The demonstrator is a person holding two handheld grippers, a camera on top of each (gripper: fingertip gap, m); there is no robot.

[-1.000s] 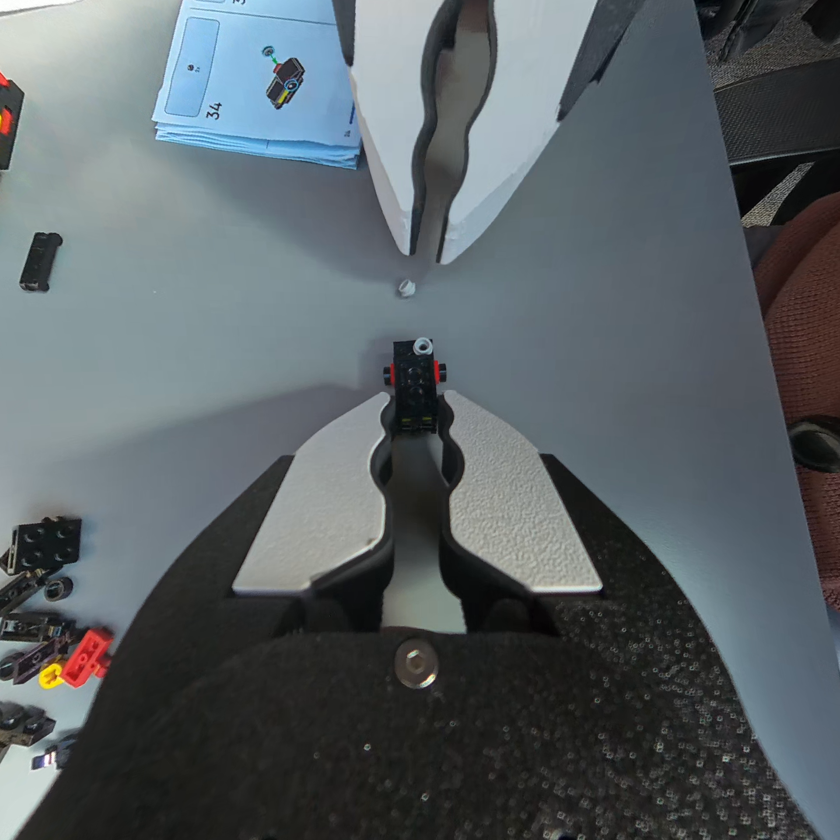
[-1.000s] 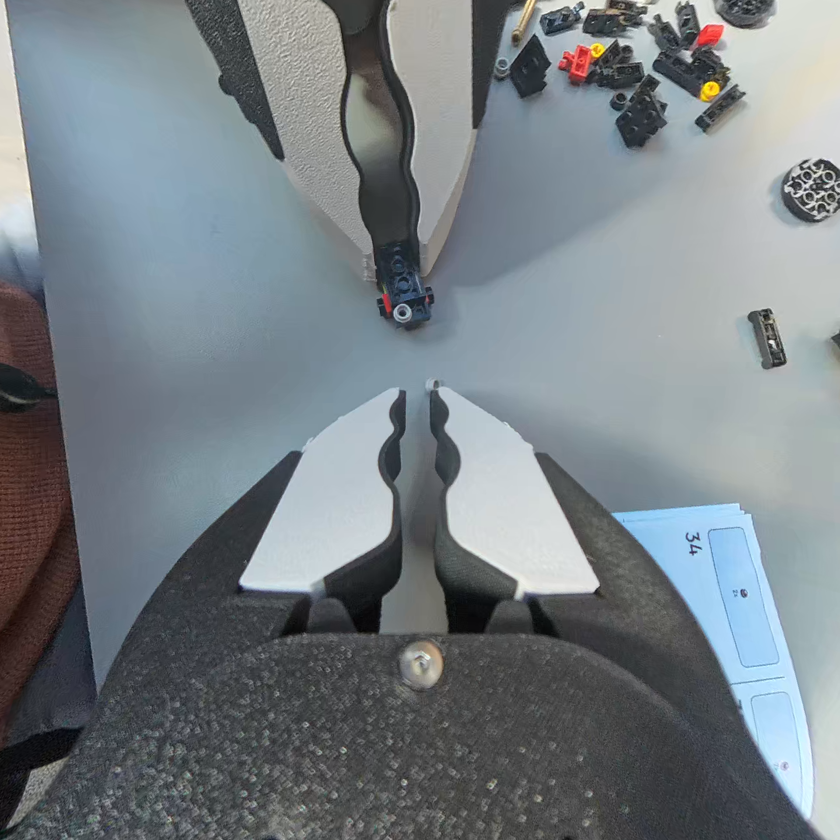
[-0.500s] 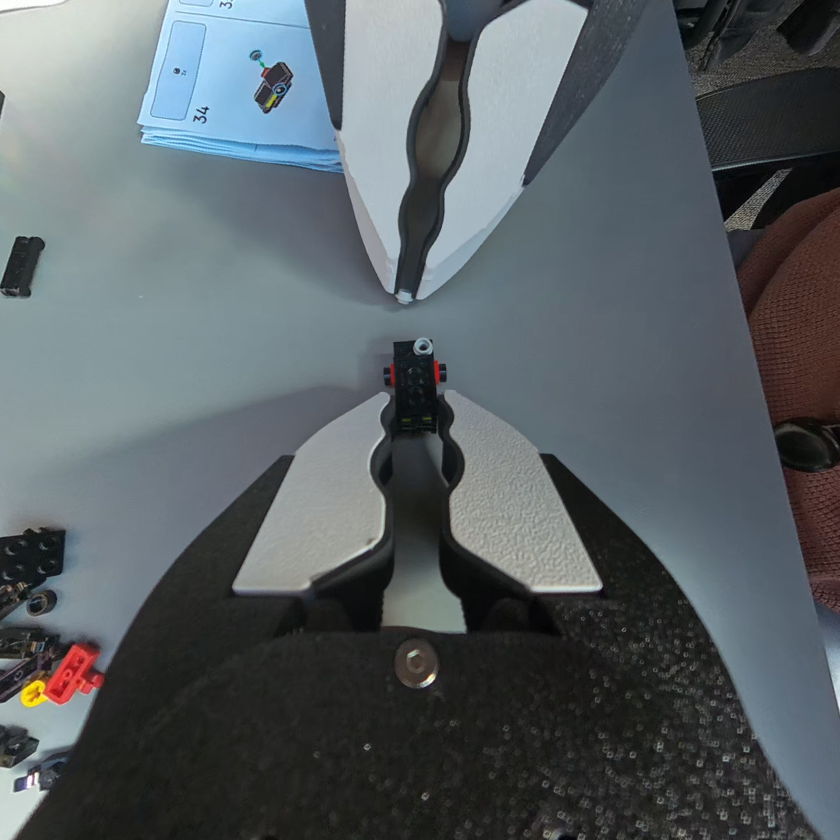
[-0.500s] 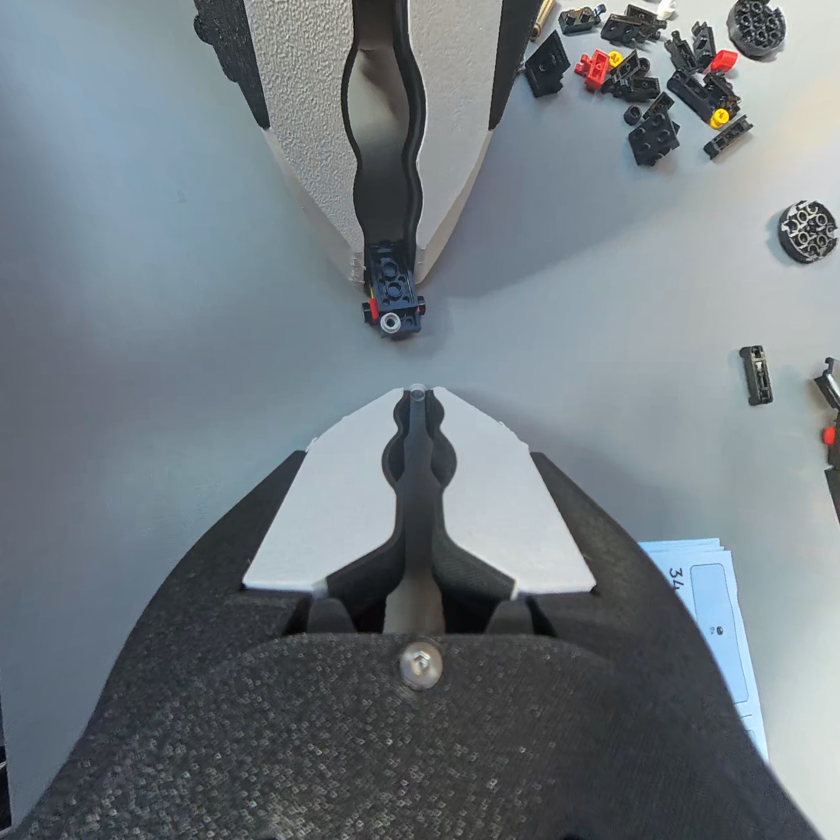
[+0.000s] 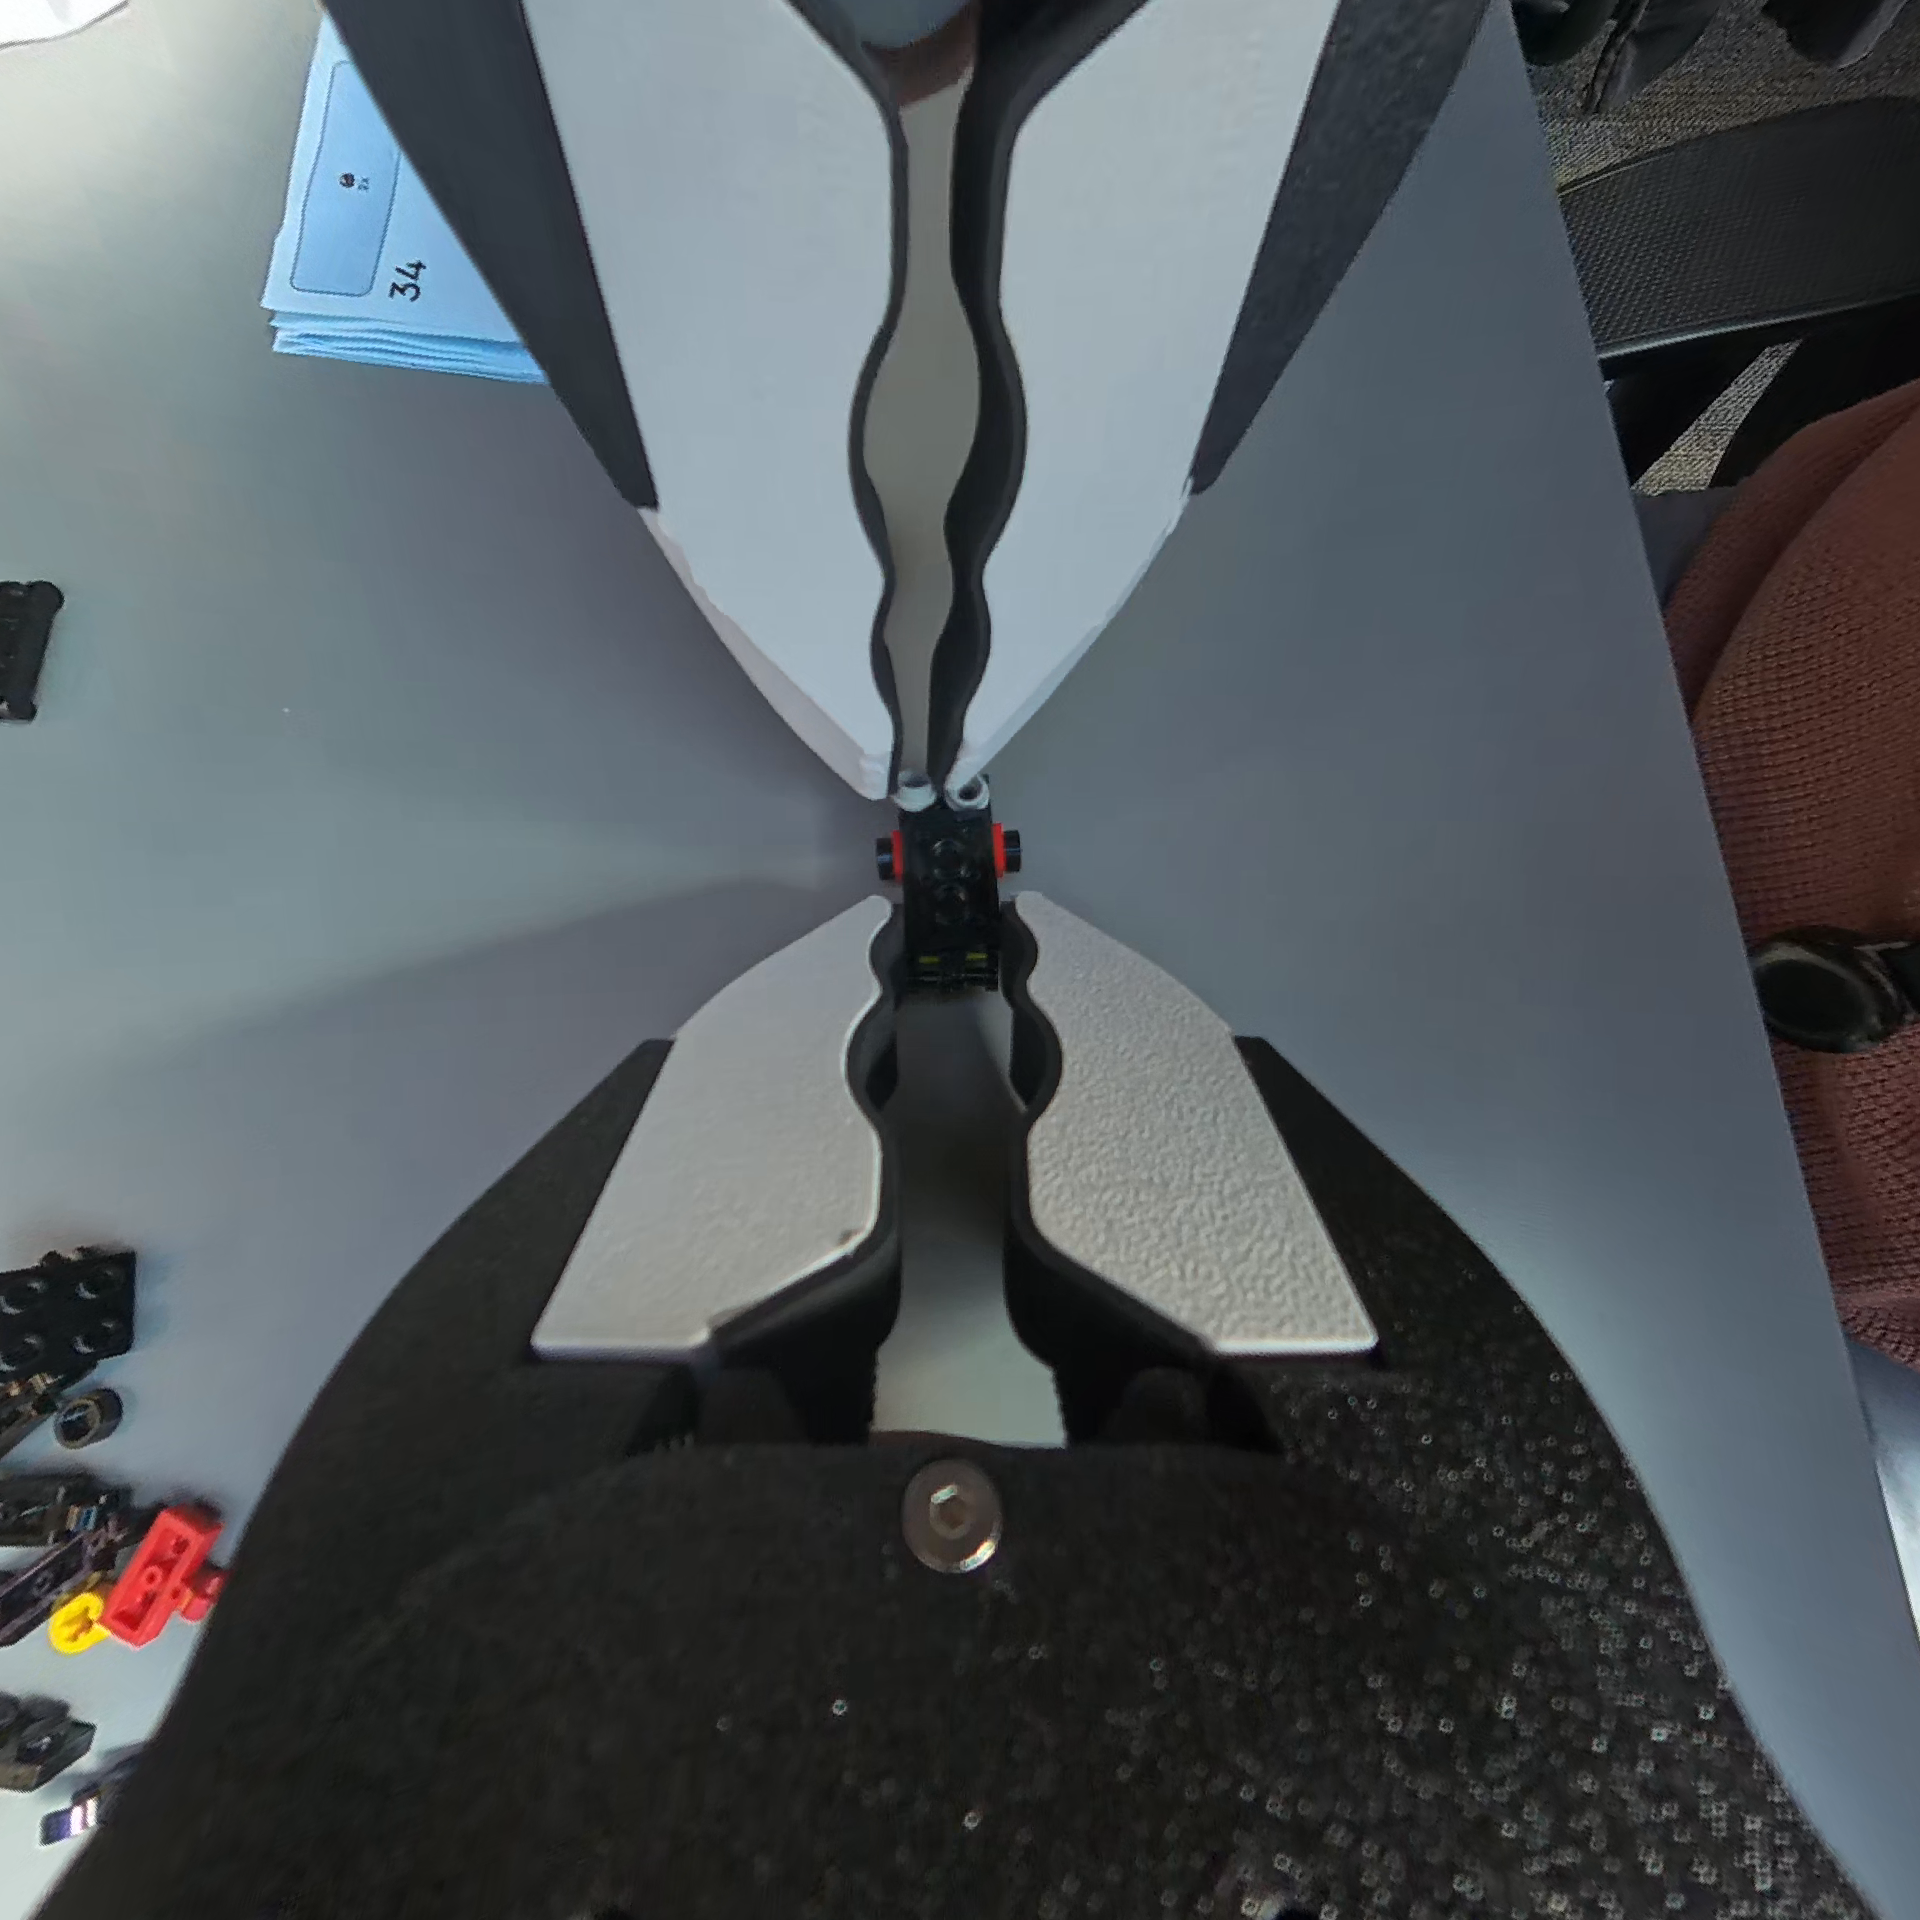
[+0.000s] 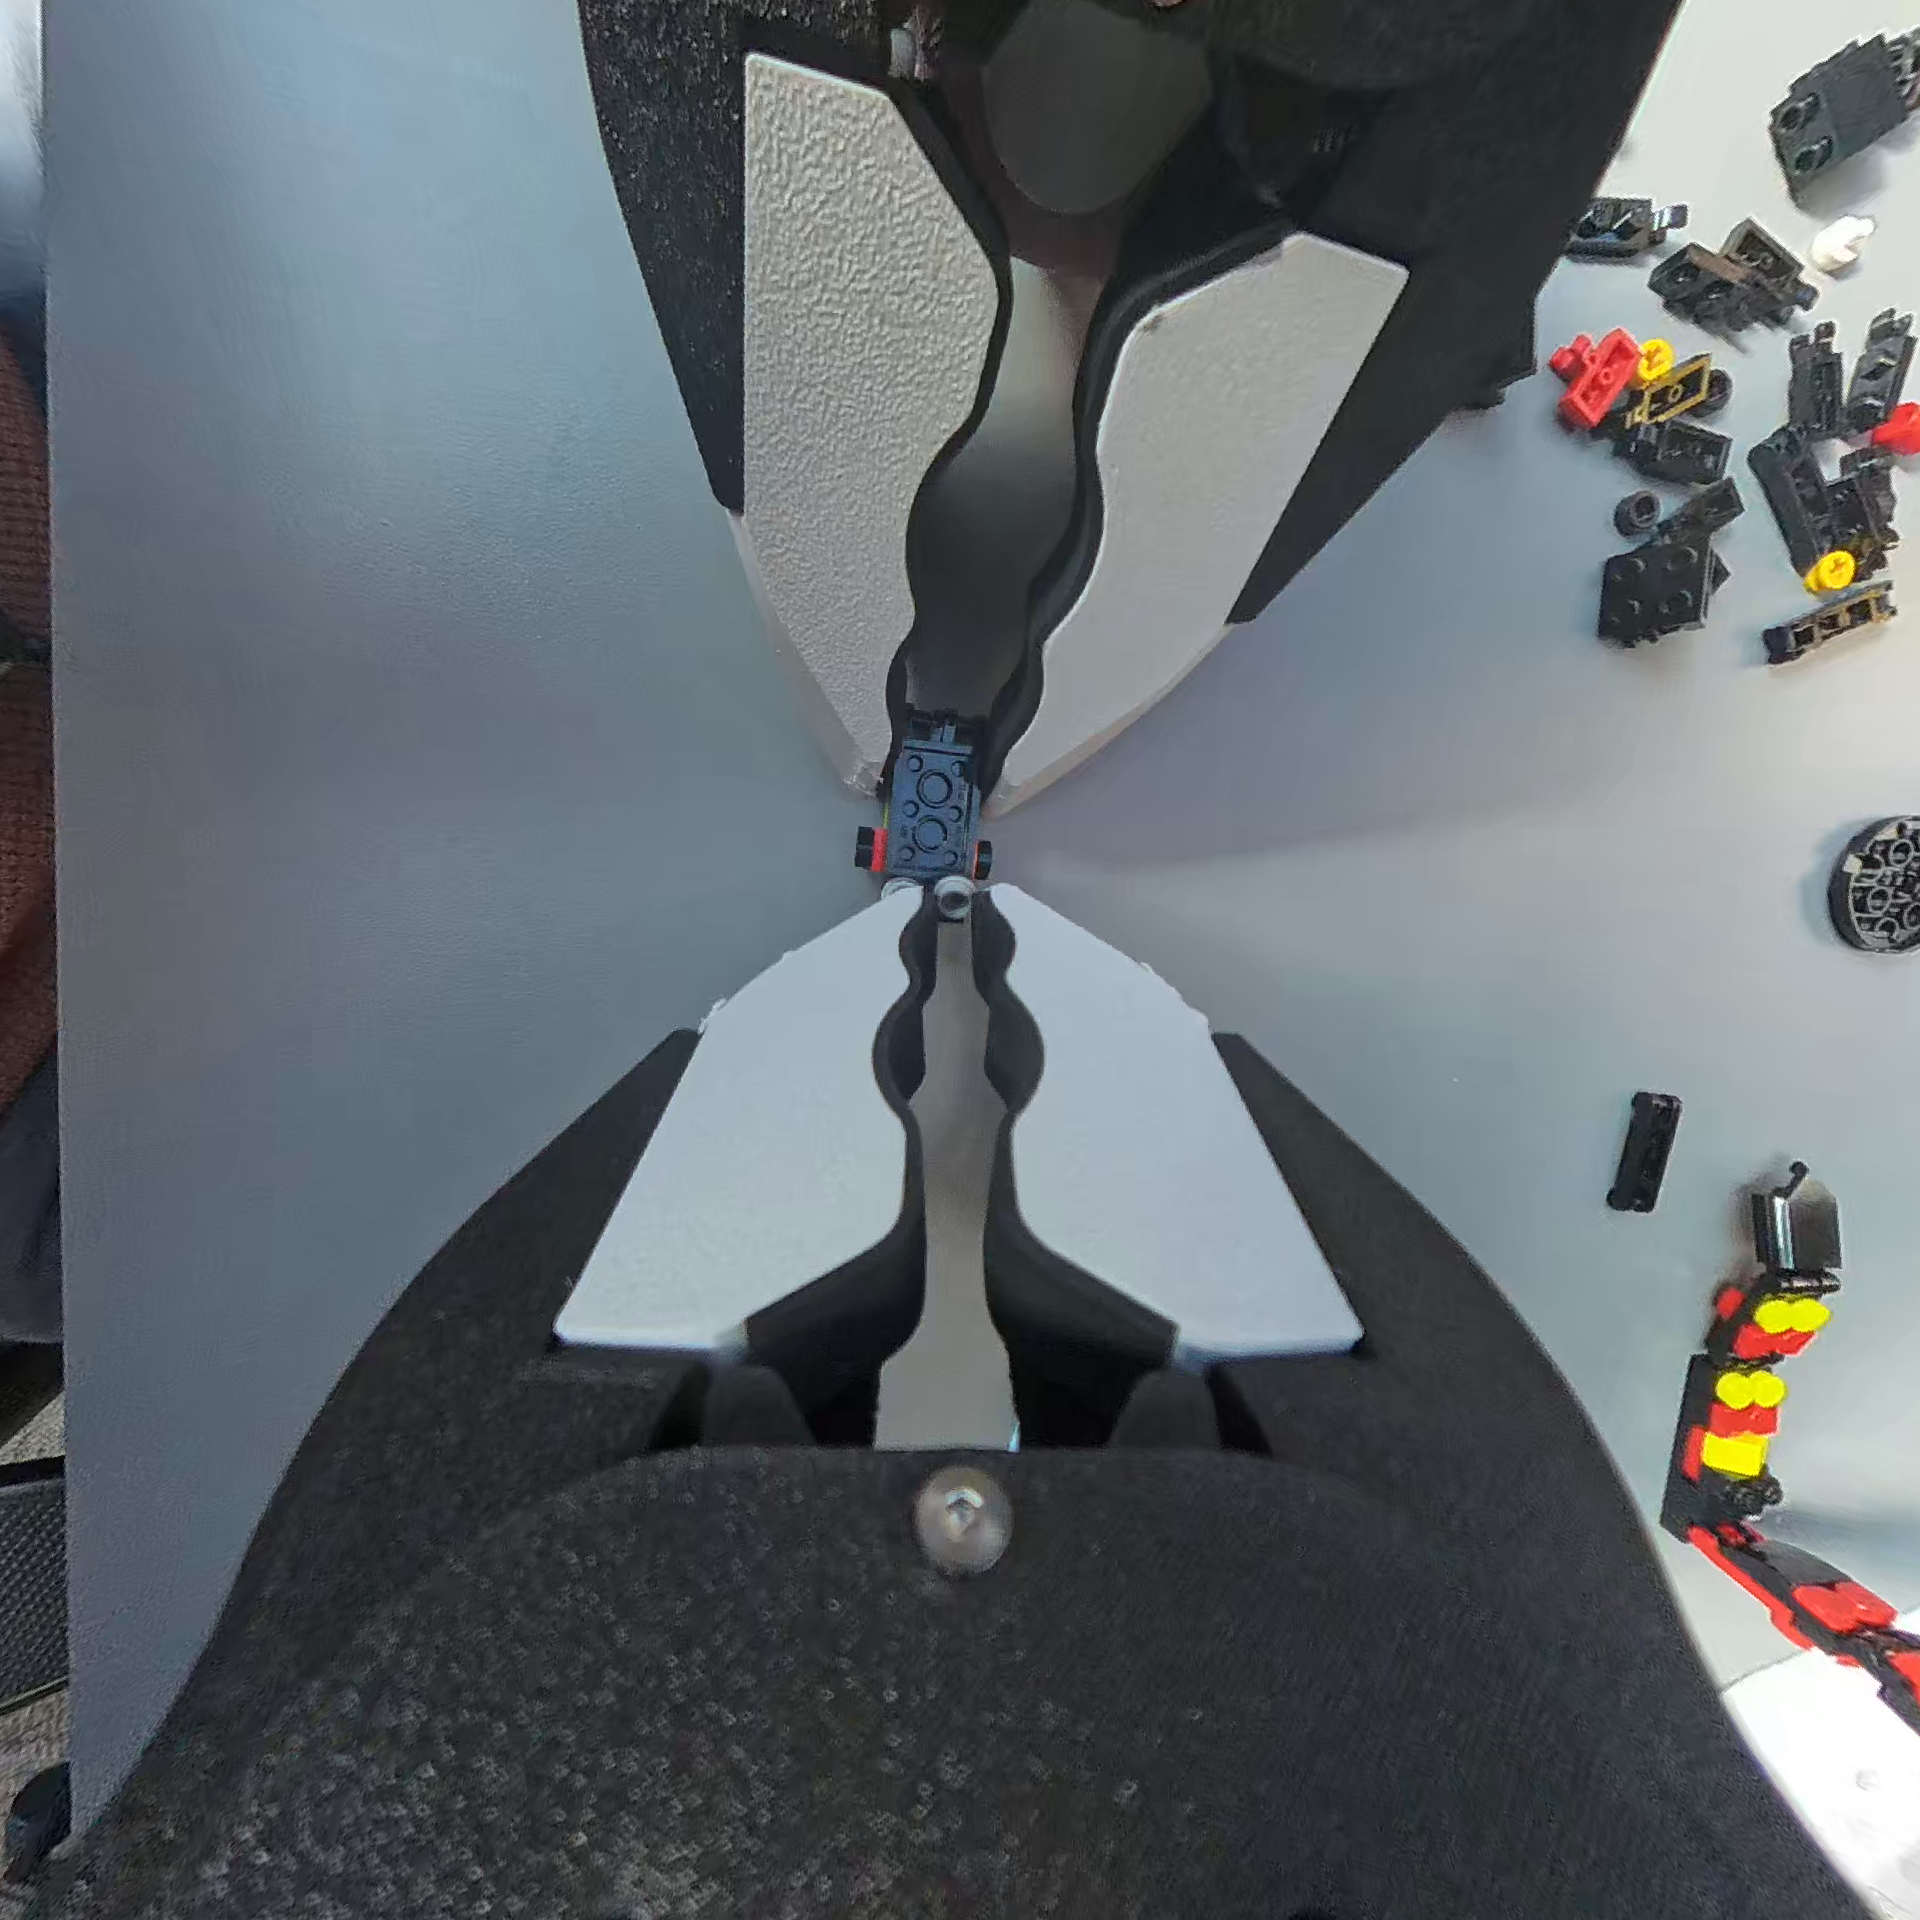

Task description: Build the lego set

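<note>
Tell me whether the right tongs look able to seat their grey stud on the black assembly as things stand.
Probably yes. The right tongs pinch the small grey stud right at the end of the black assembly, which the left tongs hold. Nothing lies between; a second grey stud already sits alongside.

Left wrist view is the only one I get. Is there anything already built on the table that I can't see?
Observer: Yes. A long red, yellow and black build lies on the table, to the right of the right gripper pinching the grey stud.
Operator: Are there any wheels?
Observer: One round black wheel piece lies alone, farther out than that build.
Operator: Anything white?
Observer: A tiny white piece sits among the loose black pieces beside the left gripper, which holds the black assembly.
</note>
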